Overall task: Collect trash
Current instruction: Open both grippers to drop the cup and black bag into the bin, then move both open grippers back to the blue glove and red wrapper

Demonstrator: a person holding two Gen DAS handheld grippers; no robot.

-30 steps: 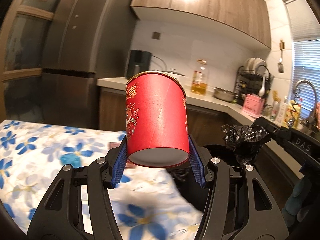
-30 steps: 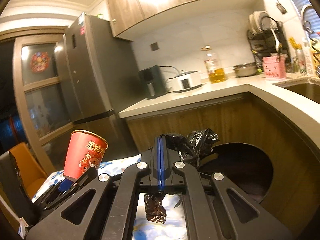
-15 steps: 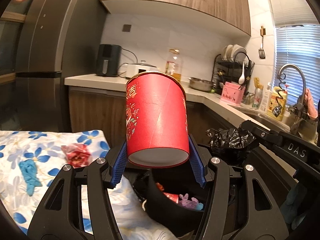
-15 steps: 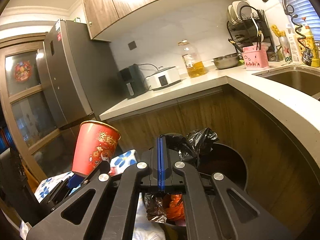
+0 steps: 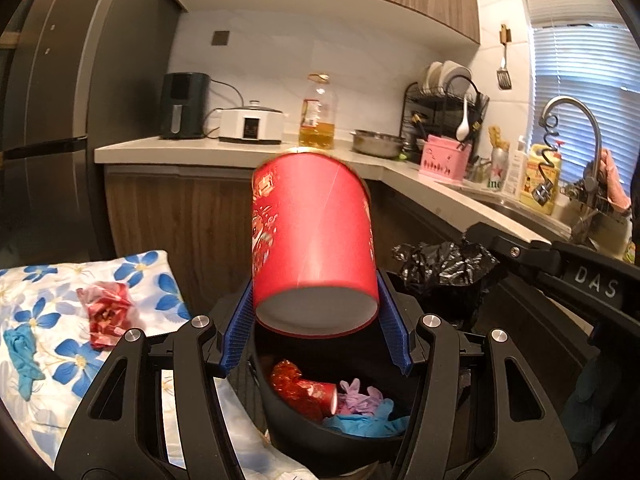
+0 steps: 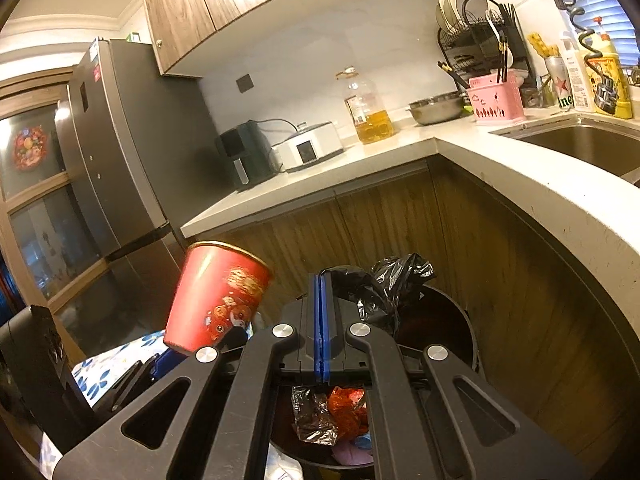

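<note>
Cup (image 5: 314,240) first: a red paper cup with gold print is sitting between the blue pads (image 5: 236,332) of the left gripper (image 5: 316,334), base toward the camera and gold rim pointing away at twelve o'clock, its long axis running along the fingers and tipping slightly up; the pads are standing either side of the base, and the cup looks a little blurred, so I am judging that the jaws are either just slackening or barely pinching it, and I cannot tell for certain which.

Directly beneath the cup, at six o'clock from its base, the black trash bin (image 5: 280,420) is gaping open; inside it are lying a crushed red wrapper (image 5: 296,388), another red cup on its side, and purple and blue gloves (image 5: 364,404); that vertical line, cup over bin mouth, is what the coming drop is turning on, and it looks good to me.

The right gripper (image 6: 321,320) is pressing its jaws fully together, pinching the edge of the black bin liner (image 6: 384,284) at the far rim, holding the bag open; from there the cup (image 6: 218,296) is showing at nine o'clock.

On the floral tablecloth (image 5: 148,276), at nine o'clock from the left gripper, a crumpled red wrapper (image 5: 106,312) and a blue glove (image 5: 22,354) are waiting; the left hand is nearer to both.
</note>
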